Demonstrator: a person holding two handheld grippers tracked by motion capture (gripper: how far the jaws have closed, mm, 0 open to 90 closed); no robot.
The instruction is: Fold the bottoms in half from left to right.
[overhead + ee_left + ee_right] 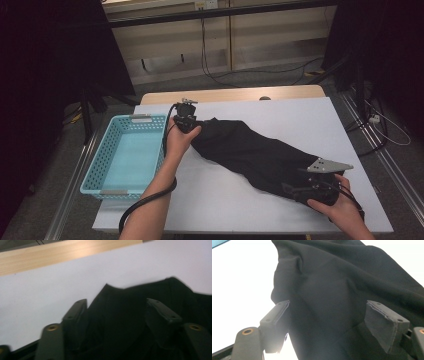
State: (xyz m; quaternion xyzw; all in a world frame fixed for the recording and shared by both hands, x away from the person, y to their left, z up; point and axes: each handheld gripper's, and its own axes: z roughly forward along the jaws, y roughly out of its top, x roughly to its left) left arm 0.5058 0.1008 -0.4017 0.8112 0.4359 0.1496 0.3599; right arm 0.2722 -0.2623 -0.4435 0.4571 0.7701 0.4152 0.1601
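Cloth (pixel 250 152) lies black and long across the white table (pixel 280 115), running from about ten o'clock, near the basket (pixel 100 160), down to about four o'clock by your right hand. It looks folded or bunched into a narrow strip.

The basket is blue, sits at nine o'clock just off the cloth's end, and has nothing in it. So I think the job is folding the cloth and maybe putting it in there. The strip seems partly made, but the cloth is not a small neat pile yet, and it is not in the basket. That part is left for you.

Your left gripper (pixel 186 121) is at the ten o'clock end. In the left gripper view its jaws stand wide apart over the cloth (pixel 130 315), and they do not pinch it.

Your right gripper (pixel 312 187) is at the four o'clock end. In the right gripper view the jaws stand wide too, with the cloth (pixel 332 302) bulging between them. I cannot tell if the pads press on it or just sit beside it.

Hard to see: the cloth is so dark that its folds and edges melt together. I cannot tell how many layers there are, or what kind of garment it is.
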